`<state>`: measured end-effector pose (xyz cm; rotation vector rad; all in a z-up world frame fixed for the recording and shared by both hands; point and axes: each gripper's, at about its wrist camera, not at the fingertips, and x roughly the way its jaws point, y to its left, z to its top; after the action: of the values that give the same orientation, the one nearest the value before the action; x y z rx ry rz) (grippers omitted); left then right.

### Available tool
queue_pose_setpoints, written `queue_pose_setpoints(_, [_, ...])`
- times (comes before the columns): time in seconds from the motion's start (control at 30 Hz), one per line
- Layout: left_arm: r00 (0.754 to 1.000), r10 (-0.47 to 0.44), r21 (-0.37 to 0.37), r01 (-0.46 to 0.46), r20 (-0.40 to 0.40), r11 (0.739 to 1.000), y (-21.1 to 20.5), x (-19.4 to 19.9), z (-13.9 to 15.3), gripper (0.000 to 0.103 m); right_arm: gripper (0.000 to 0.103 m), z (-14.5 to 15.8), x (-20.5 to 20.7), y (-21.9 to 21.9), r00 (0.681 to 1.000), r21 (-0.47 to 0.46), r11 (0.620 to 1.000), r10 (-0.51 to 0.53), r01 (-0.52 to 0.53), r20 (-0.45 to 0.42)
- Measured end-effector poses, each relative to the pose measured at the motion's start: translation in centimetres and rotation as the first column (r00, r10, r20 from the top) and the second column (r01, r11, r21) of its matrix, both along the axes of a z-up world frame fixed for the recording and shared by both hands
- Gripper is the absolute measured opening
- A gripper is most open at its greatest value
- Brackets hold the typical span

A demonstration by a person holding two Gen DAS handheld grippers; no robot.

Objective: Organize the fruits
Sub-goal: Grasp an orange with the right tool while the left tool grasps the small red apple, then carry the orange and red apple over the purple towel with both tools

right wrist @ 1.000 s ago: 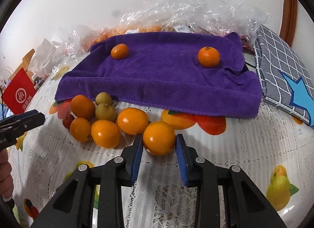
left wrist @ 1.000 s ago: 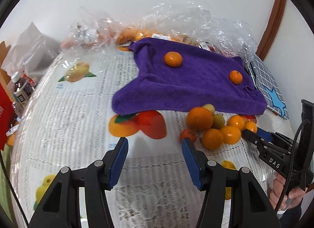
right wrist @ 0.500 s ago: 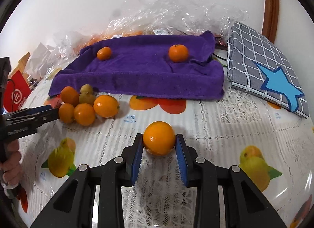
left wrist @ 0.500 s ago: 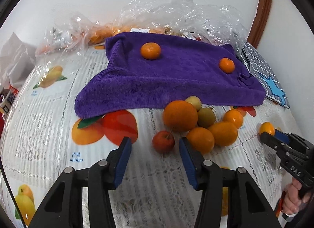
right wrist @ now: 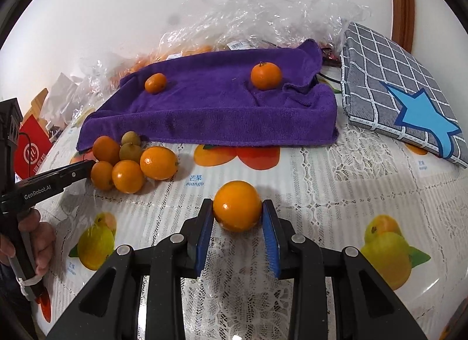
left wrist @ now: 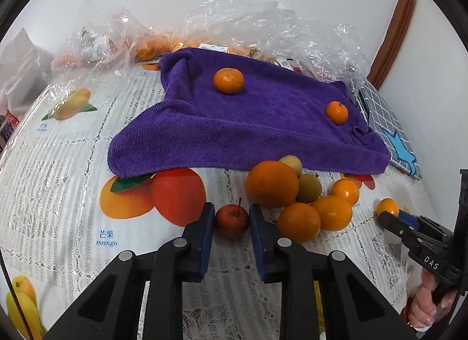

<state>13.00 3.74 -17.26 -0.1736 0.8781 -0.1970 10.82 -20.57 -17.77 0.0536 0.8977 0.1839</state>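
My left gripper (left wrist: pixel 231 220) is shut on a small red apple (left wrist: pixel 232 221) at the near edge of a pile of oranges (left wrist: pixel 271 184) and small green-yellow fruits (left wrist: pixel 309 188). My right gripper (right wrist: pixel 237 217) is shut on an orange (right wrist: pixel 237 206), held above the tablecloth away from the pile (right wrist: pixel 128 161). A purple towel (left wrist: pixel 257 123) lies behind the pile with two mandarins on it (left wrist: pixel 228 80) (left wrist: pixel 337 112). The towel (right wrist: pixel 216 106) and its mandarins (right wrist: pixel 266 75) (right wrist: pixel 155 83) also show in the right wrist view. The right gripper with its orange (left wrist: pixel 387 207) shows at the right in the left wrist view.
Clear plastic bags (left wrist: pixel 263 33) holding more oranges lie behind the towel by the wall. A grey checked cushion with a blue star (right wrist: pixel 400 94) sits right of the towel. A red box (right wrist: pixel 30 147) stands at the far left. The table has a fruit-print cloth (right wrist: pixel 336 188).
My left gripper moved forward to the pile and closed on the red apple. My right gripper carried its orange back and to the right, away from the pile.
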Motion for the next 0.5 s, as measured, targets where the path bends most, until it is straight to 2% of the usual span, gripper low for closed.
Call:
queue_pose_setpoints(0.2, [1.0,0.016,-0.068,-0.016,-0.004,0.998,0.7,-0.13,-0.2,0.023,0.033,-0.1,0.01,-0.01,1.0,0.002,1.0,-0.001,0.001,0.0])
queue_pose_setpoints(0.33, [1.0,0.019,-0.063,-0.019,-0.003,0.998,0.52,-0.24,-0.19,0.023,0.033,-0.14,-0.08,0.55,1.0,-0.048,0.999,-0.01,0.01,0.013])
queue_pose_setpoints(0.5, [1.0,0.02,-0.073,-0.02,0.003,0.997,0.59,-0.41,-0.1,0.023,0.033,-0.05,-0.14,0.1,1.0,-0.025,1.0,-0.01,0.011,0.017])
